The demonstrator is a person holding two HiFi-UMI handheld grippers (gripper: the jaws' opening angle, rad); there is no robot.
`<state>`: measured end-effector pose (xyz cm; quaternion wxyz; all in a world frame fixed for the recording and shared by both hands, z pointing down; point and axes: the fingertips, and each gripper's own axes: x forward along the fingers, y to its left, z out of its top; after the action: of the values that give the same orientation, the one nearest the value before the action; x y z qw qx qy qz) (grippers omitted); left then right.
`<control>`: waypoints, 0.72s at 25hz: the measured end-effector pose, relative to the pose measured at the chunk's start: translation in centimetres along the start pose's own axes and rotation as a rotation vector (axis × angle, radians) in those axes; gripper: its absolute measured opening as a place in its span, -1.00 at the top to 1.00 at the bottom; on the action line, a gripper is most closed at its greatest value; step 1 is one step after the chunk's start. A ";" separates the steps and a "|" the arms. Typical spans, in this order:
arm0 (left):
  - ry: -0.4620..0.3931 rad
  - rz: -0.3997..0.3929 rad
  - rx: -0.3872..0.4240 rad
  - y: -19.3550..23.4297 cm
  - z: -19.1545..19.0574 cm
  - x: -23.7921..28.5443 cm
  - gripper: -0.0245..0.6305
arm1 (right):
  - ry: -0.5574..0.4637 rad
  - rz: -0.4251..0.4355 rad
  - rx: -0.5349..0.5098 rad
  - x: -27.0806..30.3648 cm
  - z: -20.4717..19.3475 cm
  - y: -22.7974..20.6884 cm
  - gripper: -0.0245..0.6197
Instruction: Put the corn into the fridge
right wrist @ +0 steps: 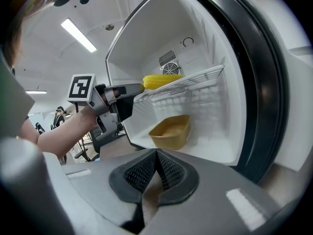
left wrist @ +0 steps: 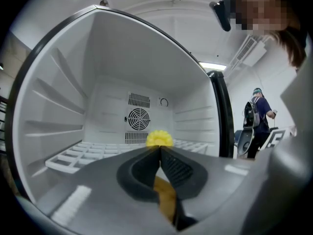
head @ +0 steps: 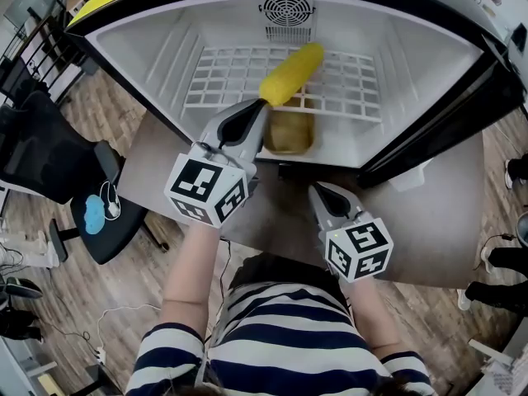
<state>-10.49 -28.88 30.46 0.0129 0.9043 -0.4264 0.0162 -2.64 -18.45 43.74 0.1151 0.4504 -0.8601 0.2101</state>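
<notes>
A yellow corn cob [head: 290,74] pokes into the open fridge just above the white wire shelf [head: 223,77]. My left gripper [head: 262,101] is shut on the cob's near end. In the left gripper view the corn tip [left wrist: 159,138] shows right past the closed jaws. In the right gripper view the corn [right wrist: 161,81] hangs close over the shelf [right wrist: 200,80]; whether it touches is unclear. My right gripper [head: 318,190] is shut and holds nothing, low in front of the fridge opening; its tips [right wrist: 156,153] meet.
A yellow tub [head: 289,132] stands on the fridge floor under the shelf, also in the right gripper view as the tub [right wrist: 171,131]. A fan grille [left wrist: 136,117] is on the back wall. The black door frame [head: 429,139] runs along the right. An office chair [head: 49,163] stands at left.
</notes>
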 end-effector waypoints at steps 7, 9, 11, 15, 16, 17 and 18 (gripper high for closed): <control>0.028 0.005 0.001 0.2 -0.9 -0.2 0.93 | 0.005 0.000 0.000 0.1 -0.2 0.0 0.95; 0.021 0.012 -0.003 0.3 -0.9 -0.7 0.93 | 0.006 0.001 -0.001 0.1 -0.3 0.1 0.95; 0.019 0.023 -0.008 0.6 -0.9 -1.2 0.93 | 0.005 0.002 -0.002 0.0 -0.3 0.2 0.95; 0.016 0.047 -0.028 1.1 -1.2 -2.6 0.93 | 0.003 0.005 -0.008 -0.1 -0.1 0.3 0.95; 0.019 0.052 -0.031 1.2 -1.3 -2.9 0.93 | 0.002 0.005 -0.008 -0.1 -0.1 0.4 0.95; 0.022 0.056 -0.032 1.2 -1.5 -3.2 0.93 | 0.002 0.005 -0.009 -0.1 0.0 0.4 0.95; 0.026 0.061 -0.034 1.2 -1.6 -3.5 0.93 | 0.001 0.005 -0.009 -0.1 0.0 0.4 0.95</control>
<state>-13.72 -26.86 31.98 0.0331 0.8903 -0.4537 0.0211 -2.93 -18.15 43.61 0.1172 0.4477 -0.8621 0.2065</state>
